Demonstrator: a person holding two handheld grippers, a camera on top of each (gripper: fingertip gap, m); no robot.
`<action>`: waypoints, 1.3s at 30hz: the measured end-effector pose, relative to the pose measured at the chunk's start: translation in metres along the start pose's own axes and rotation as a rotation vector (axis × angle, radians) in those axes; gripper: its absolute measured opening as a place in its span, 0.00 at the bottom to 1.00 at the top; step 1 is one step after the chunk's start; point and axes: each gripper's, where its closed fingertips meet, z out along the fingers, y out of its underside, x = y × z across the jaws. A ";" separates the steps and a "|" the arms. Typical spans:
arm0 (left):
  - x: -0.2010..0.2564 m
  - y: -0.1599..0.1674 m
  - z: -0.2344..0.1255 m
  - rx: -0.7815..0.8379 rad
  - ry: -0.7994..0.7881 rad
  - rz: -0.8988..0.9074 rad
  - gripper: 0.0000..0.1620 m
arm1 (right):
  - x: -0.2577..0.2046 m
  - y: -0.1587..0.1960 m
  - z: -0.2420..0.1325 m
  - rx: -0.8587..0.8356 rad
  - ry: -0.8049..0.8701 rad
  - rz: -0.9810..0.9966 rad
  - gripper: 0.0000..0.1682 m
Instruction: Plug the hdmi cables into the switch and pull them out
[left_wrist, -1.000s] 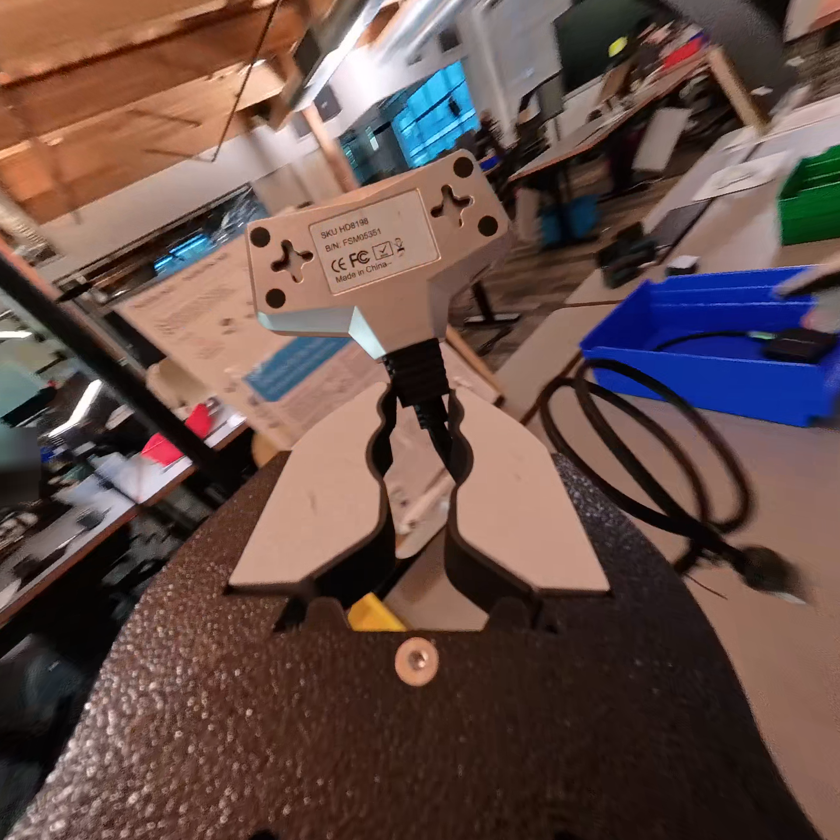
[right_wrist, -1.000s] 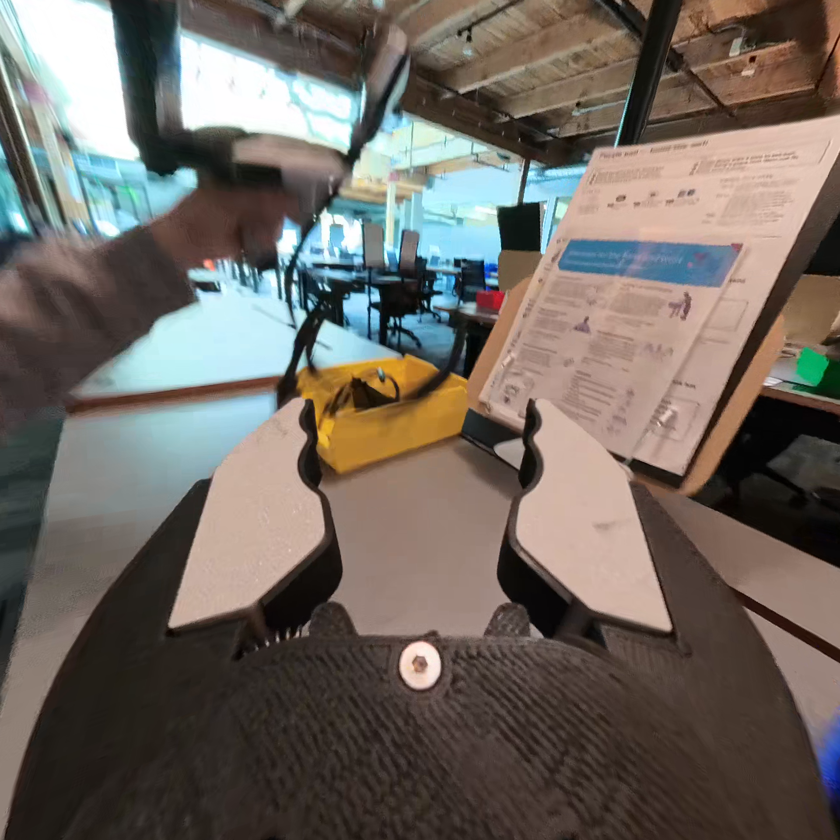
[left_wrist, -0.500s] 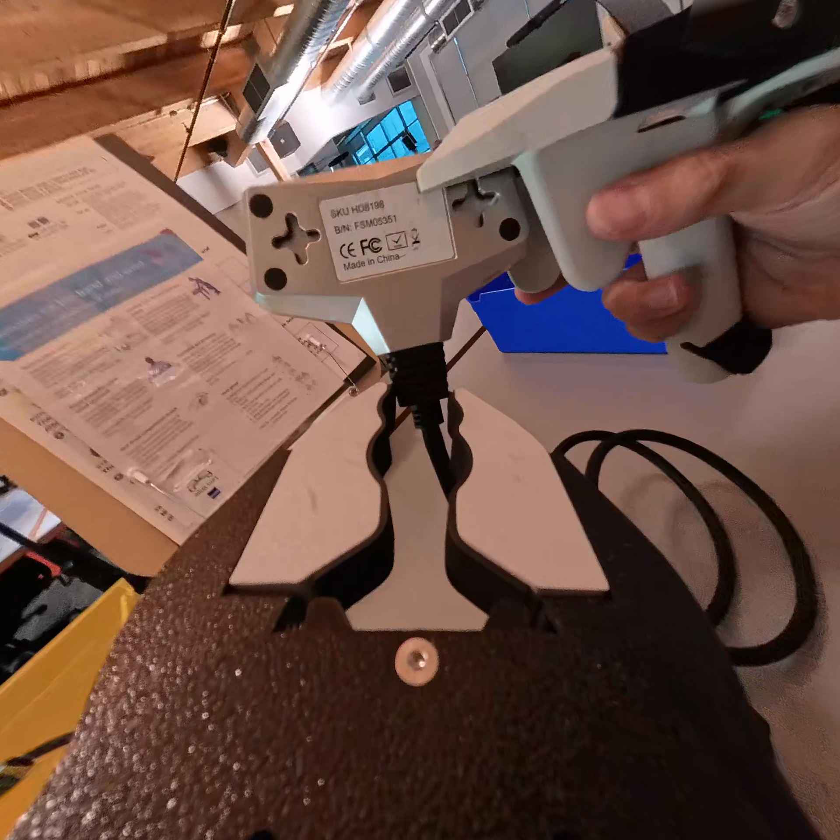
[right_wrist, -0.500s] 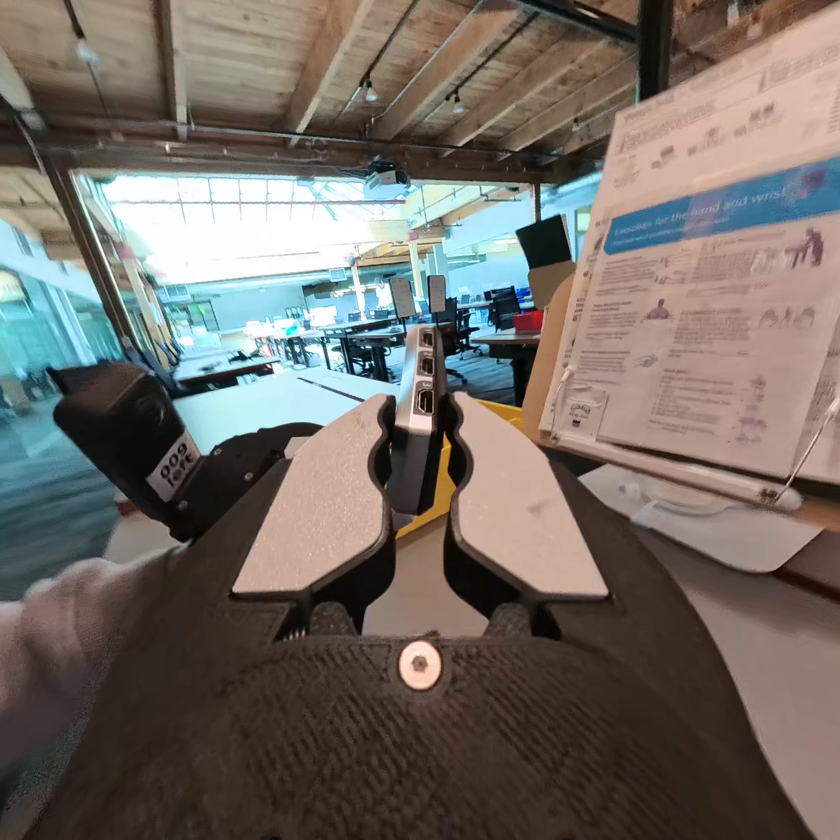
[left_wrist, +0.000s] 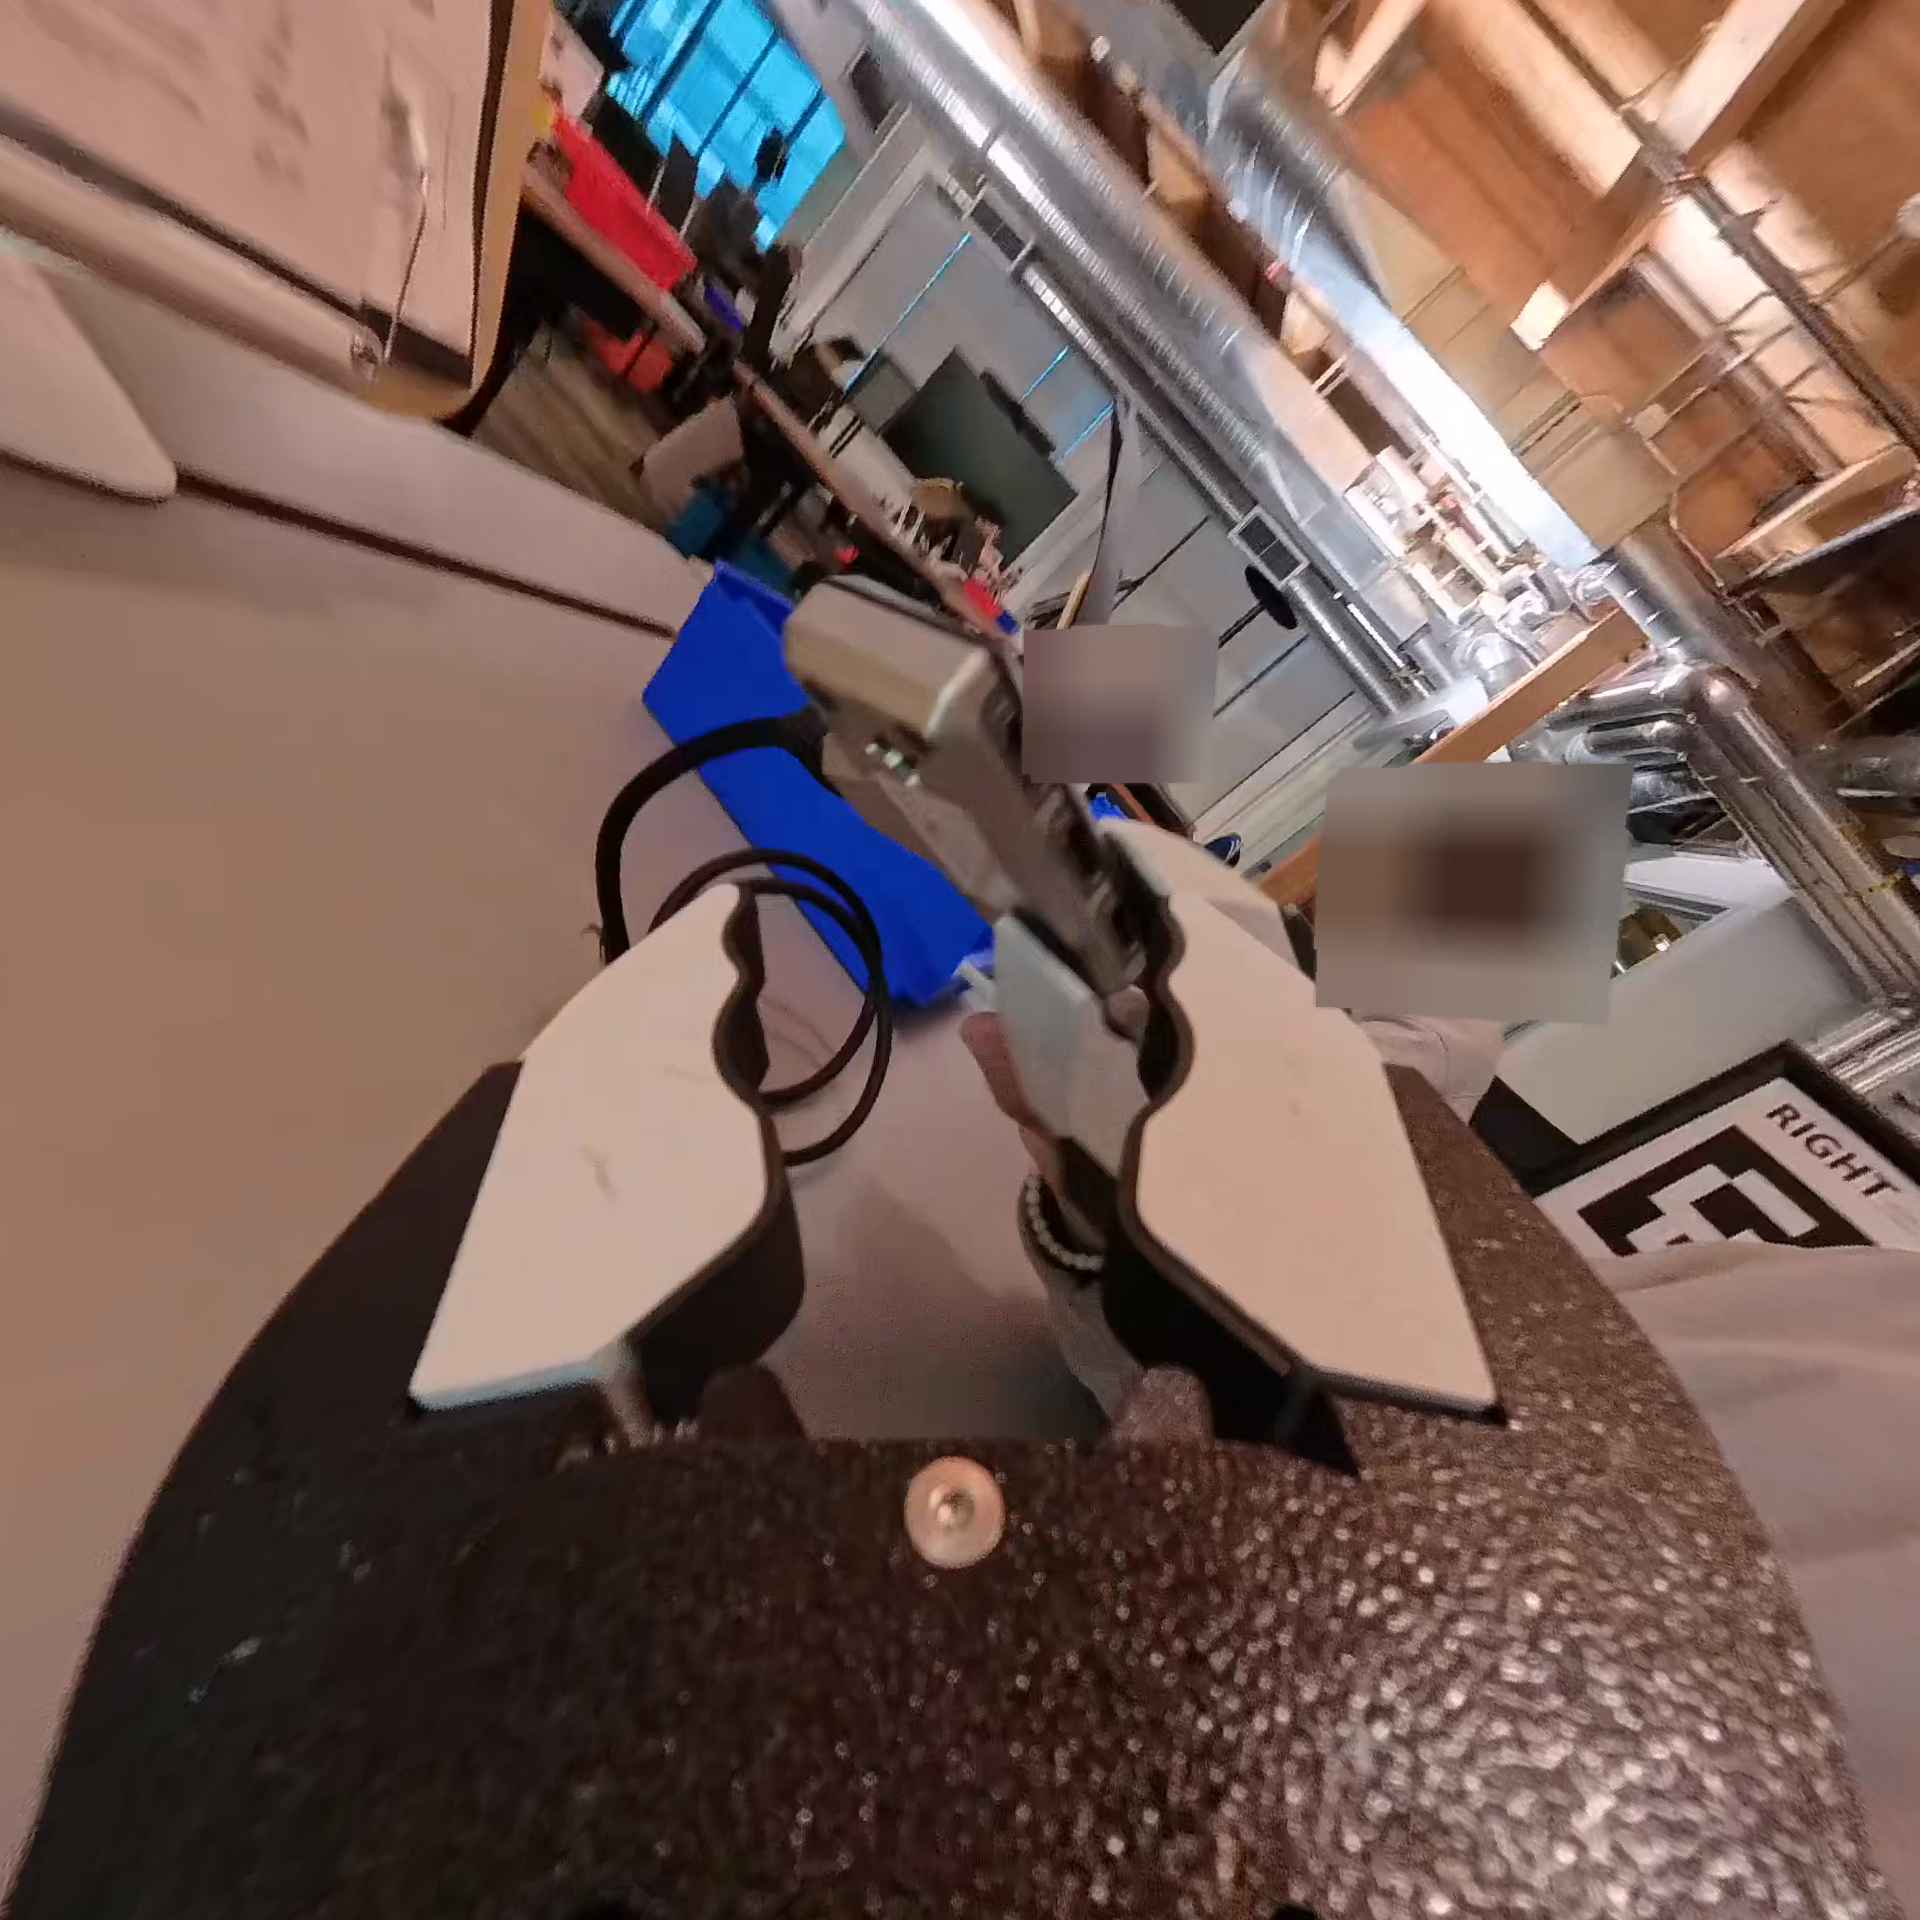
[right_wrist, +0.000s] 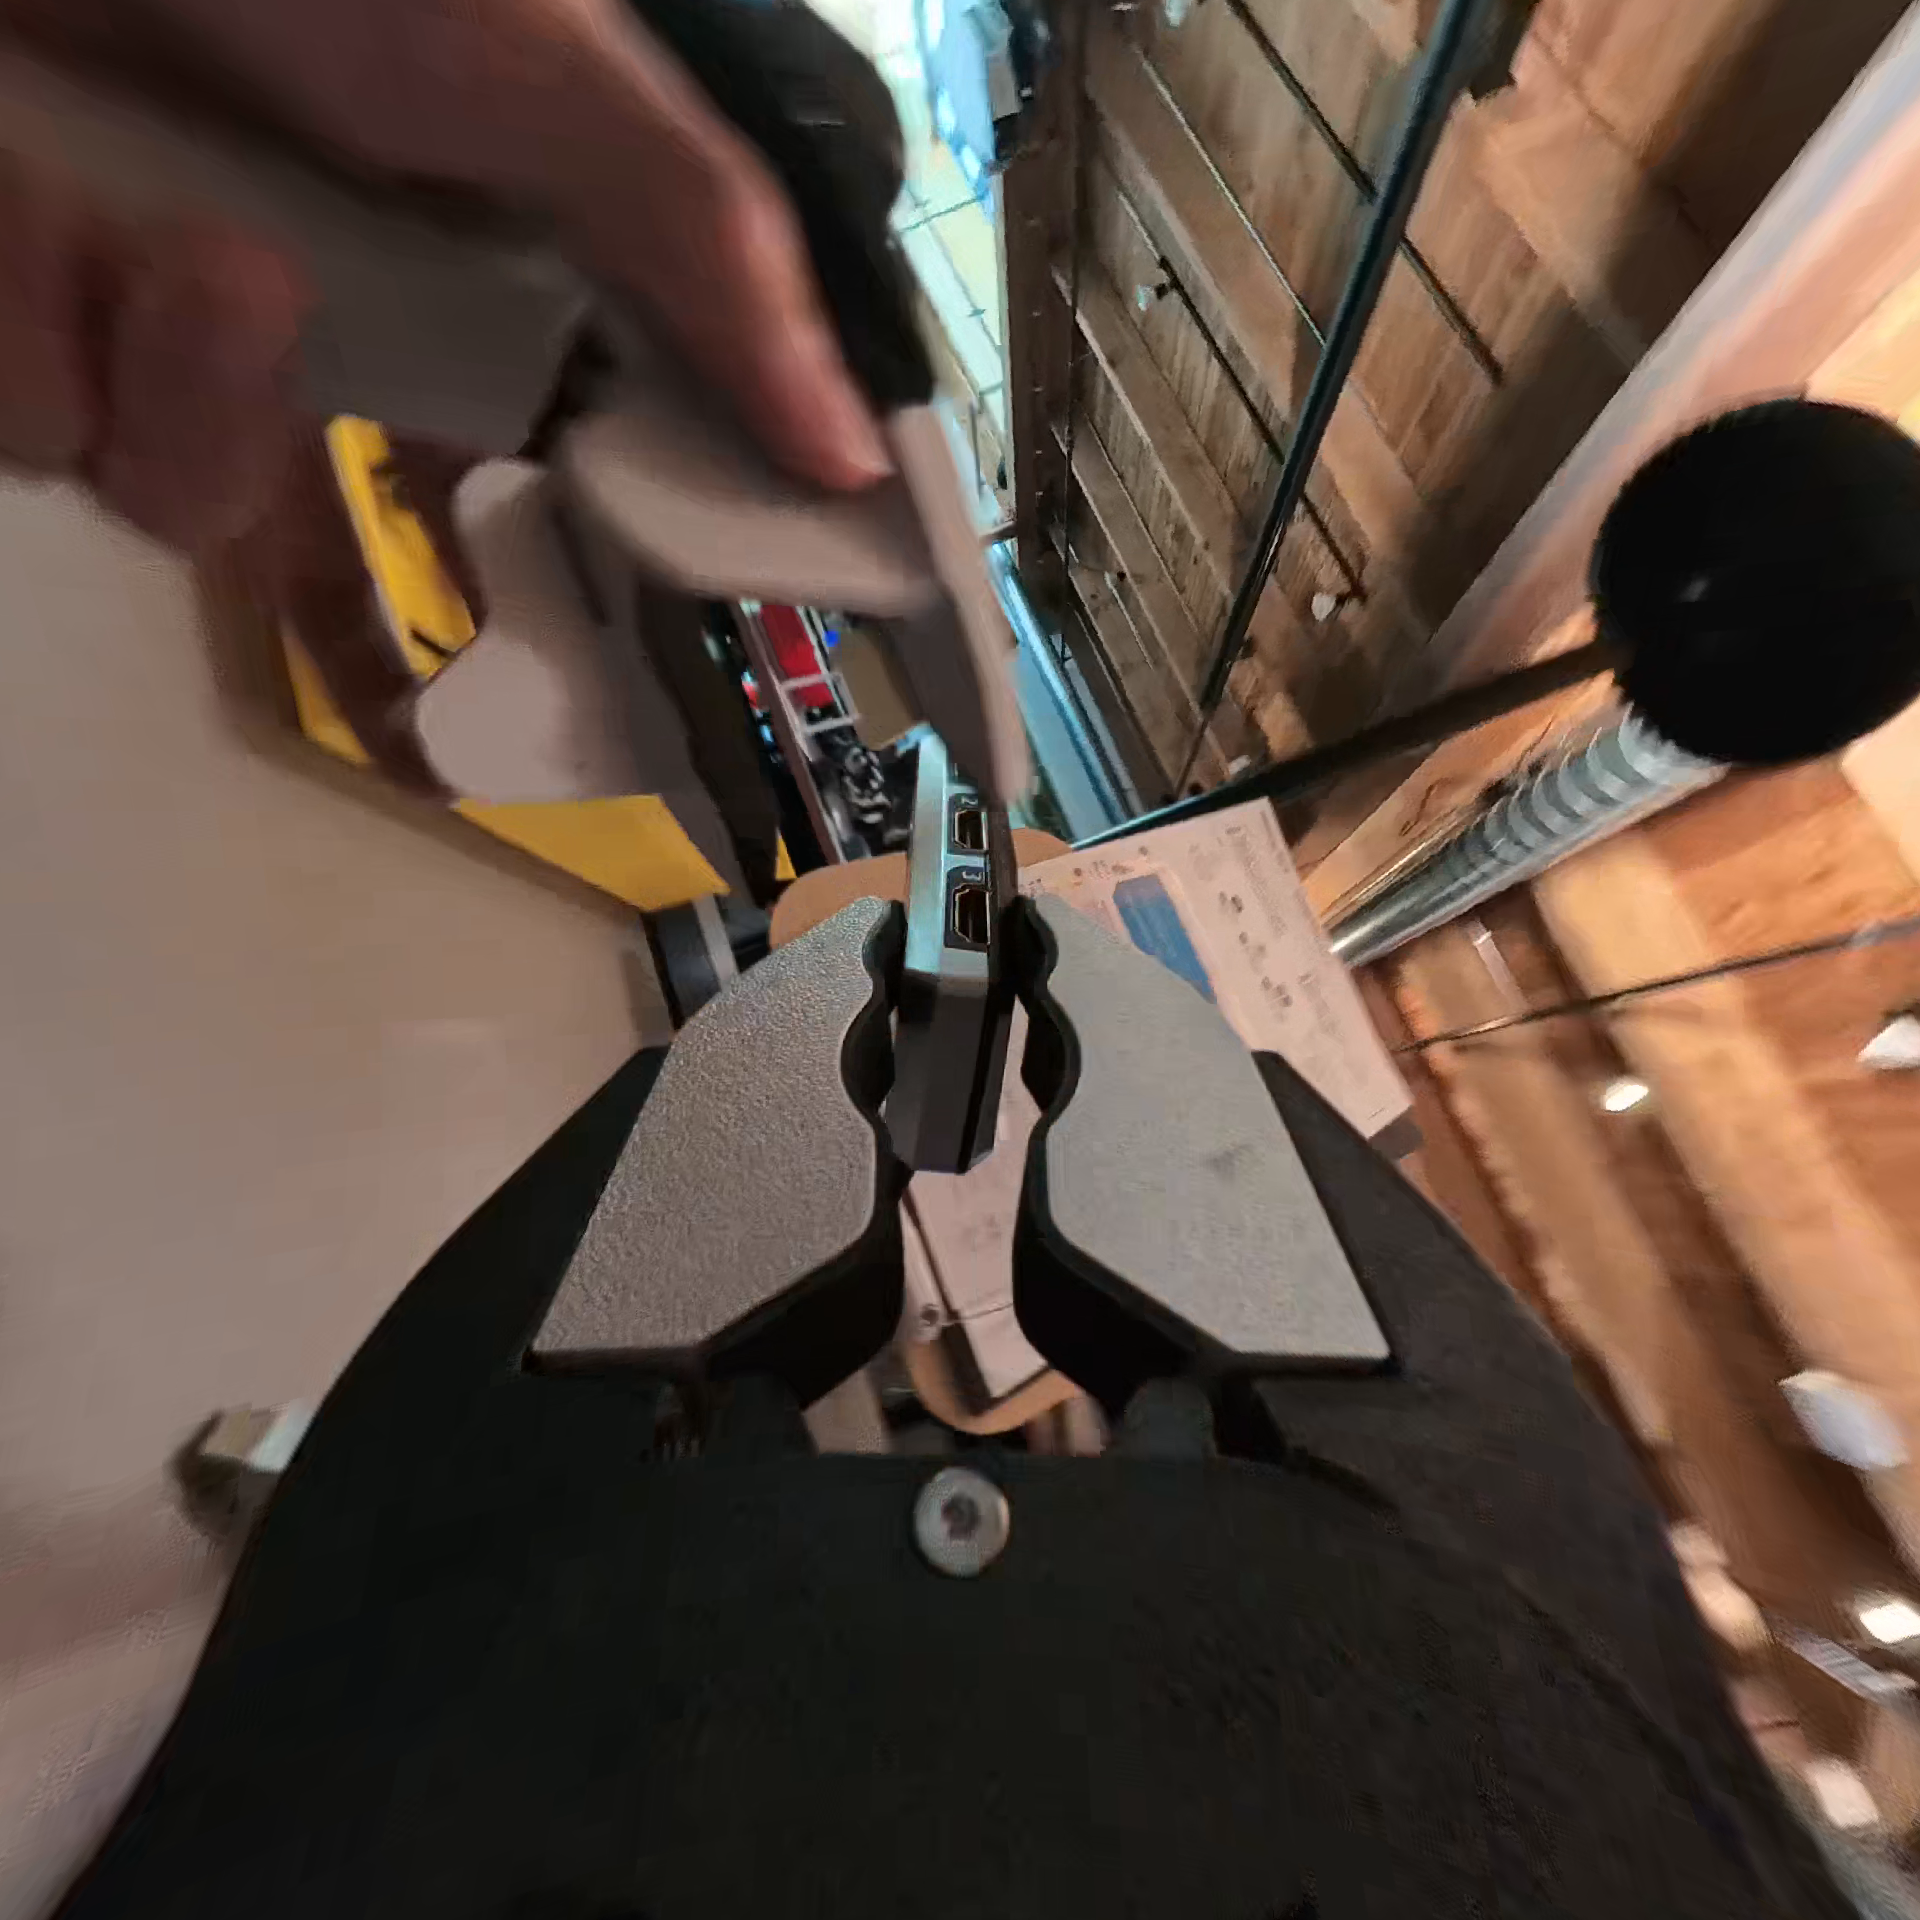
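The silver HDMI switch (right_wrist: 951, 1039) is clamped edge-on between the fingers of my right gripper (right_wrist: 961, 920), and its HDMI ports face me. In the left wrist view the switch (left_wrist: 883, 665) shows farther off, held up above the table. Its black cable (left_wrist: 862, 997) hangs down and loops on the table. My left gripper (left_wrist: 930, 883) is open and empty, with its fingers spread wide just in front of the right gripper. A hand holding the left gripper (right_wrist: 727, 540) is blurred at the upper left of the right wrist view.
A blue bin (left_wrist: 831, 831) sits on the grey table (left_wrist: 312, 831) behind the cable loop. A yellow bin (right_wrist: 592, 842) and a propped instruction board (right_wrist: 1226, 935) stand behind the switch. A black foam ball on a rod (right_wrist: 1756, 582) is at the right.
My left gripper let go of the switch's cable and opened wide. My right gripper closed on the switch and still holds it. Both views have rolled sideways.
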 end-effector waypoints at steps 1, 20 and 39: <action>0.000 0.002 -0.001 -0.012 -0.001 -0.032 0.44 | -0.009 -0.003 0.001 -0.003 -0.009 -0.081 0.12; -0.009 0.027 0.004 -0.311 0.241 -0.109 0.13 | 0.017 0.002 -0.048 0.132 -0.497 0.517 0.50; -0.002 0.028 0.038 -0.363 0.418 -0.411 0.13 | -0.014 0.051 -0.058 0.195 -0.442 0.756 0.15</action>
